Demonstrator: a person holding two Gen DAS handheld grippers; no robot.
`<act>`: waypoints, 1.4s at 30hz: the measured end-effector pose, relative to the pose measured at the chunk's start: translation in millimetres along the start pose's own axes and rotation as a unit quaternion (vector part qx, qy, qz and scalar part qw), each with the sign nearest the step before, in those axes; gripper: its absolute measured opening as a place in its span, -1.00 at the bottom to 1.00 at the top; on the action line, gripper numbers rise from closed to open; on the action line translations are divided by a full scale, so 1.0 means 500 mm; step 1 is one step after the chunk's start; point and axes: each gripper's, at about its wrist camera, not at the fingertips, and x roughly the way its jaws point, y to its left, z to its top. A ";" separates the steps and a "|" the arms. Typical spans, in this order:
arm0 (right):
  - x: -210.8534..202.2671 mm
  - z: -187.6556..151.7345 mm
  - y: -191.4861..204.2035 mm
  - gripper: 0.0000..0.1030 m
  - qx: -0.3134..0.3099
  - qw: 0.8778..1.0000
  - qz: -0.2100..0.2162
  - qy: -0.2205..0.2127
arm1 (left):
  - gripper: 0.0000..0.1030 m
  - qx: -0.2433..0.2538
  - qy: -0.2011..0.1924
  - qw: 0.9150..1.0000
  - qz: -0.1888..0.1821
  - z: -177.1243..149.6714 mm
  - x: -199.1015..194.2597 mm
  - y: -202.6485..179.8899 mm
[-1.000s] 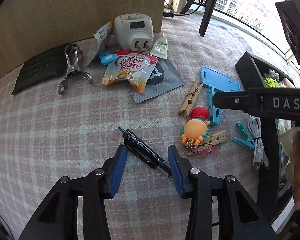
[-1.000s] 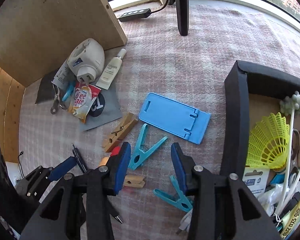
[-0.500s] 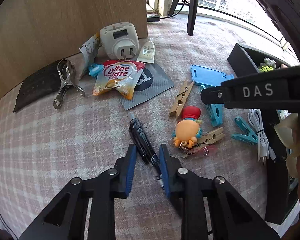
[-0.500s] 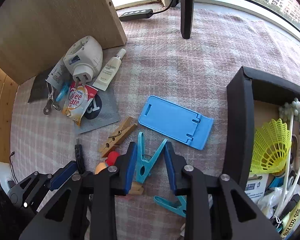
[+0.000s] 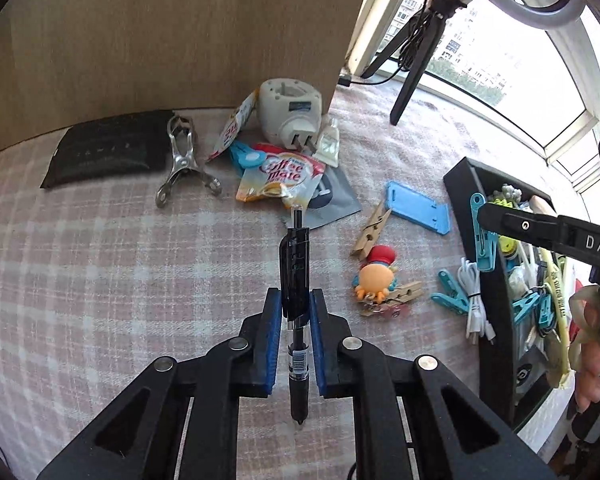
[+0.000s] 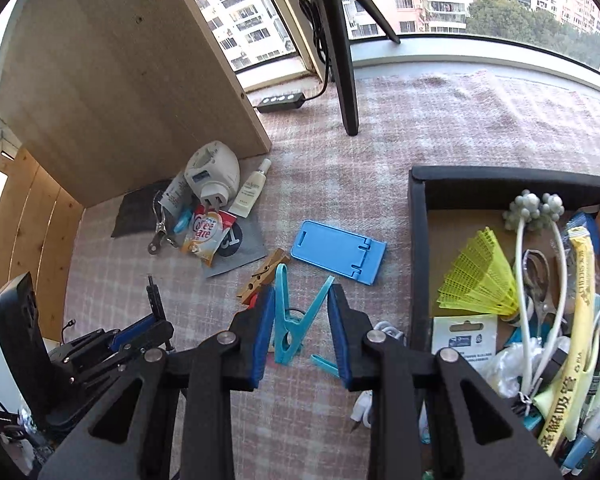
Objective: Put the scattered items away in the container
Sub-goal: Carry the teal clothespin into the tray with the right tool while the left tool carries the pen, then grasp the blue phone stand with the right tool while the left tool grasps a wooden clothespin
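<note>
My left gripper (image 5: 295, 304) is shut on a black pen (image 5: 295, 264) and holds it above the plaid cloth, tip toward me. My right gripper (image 6: 302, 300) is shut on a teal clothespin (image 6: 290, 320), lifted off the cloth; the clothespin also shows in the left wrist view (image 5: 482, 236) beside the black container (image 5: 492, 296). The container (image 6: 418, 248) at the right holds a yellow shuttlecock (image 6: 480, 284), scissors and several packets.
On the cloth lie a blue phone stand (image 6: 338, 250), wooden clothespins (image 5: 370, 228), an orange octopus toy (image 5: 374, 278), a second teal clip (image 5: 450, 296), a white cable (image 5: 474, 300), a Coffee Mate sachet (image 5: 278, 176), a white plug adapter (image 5: 290, 114), a metal clamp (image 5: 182, 160). A wooden board stands behind.
Both grippers closed and lifted: the left took the pen off the cloth, the right took the teal clothespin and carried it toward the container.
</note>
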 end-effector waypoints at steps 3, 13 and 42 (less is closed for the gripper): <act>-0.046 0.005 -0.032 -0.48 0.001 1.000 -0.007 -0.018 | -0.76 0.015 -0.011 1.000 -0.024 0.014 -0.014 -0.055; -0.176 -0.006 -0.232 -0.48 0.062 0.991 -0.095 -0.067 | -0.76 0.078 -0.020 0.990 -0.116 0.063 -0.014 -0.292; -0.147 0.000 -0.151 0.00 -0.021 0.996 -0.046 -0.071 | -0.48 0.100 -0.034 0.994 -0.021 0.090 0.003 -0.157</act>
